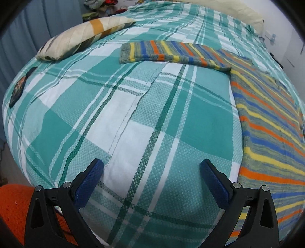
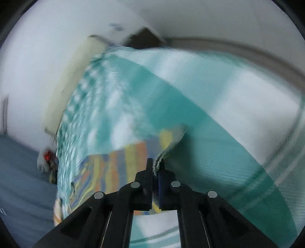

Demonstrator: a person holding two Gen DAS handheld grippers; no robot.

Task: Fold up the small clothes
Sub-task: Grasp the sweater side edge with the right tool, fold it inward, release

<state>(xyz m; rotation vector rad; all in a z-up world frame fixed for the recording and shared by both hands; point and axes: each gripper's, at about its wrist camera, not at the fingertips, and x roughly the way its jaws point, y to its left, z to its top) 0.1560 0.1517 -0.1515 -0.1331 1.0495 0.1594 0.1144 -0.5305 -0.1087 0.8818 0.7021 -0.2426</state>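
The left gripper (image 1: 151,167) points steeply down over the bed (image 1: 133,114), its two blue-padded fingers (image 1: 89,179) spread wide in the lower part of the left wrist view, with nothing between them but the teal-and-white checked sheet. It hangs above the sheet; whether the tips touch it cannot be told.

The striped sweater (image 1: 270,133), in grey, orange, yellow and blue, lies flat along the right side of that view, just right of the right finger. One sleeve (image 1: 171,53) stretches from it across the upper middle of the frame toward the left, its cuff near a cream pillow (image 1: 80,38) in the upper left. A second pale pillow (image 1: 238,13) sits at the top right. An orange fabric (image 1: 13,206) shows at the lower left edge, off the bed.

The right wrist view is heavily blurred. The right gripper (image 2: 155,167) rises from the bottom centre with its fingers pressed together, pinching a ribbed knit edge of the sweater (image 2: 122,164); the striped cloth spreads from the tips toward the lower left, over the teal sheet. The frame is tilted, the bed running diagonally across it.
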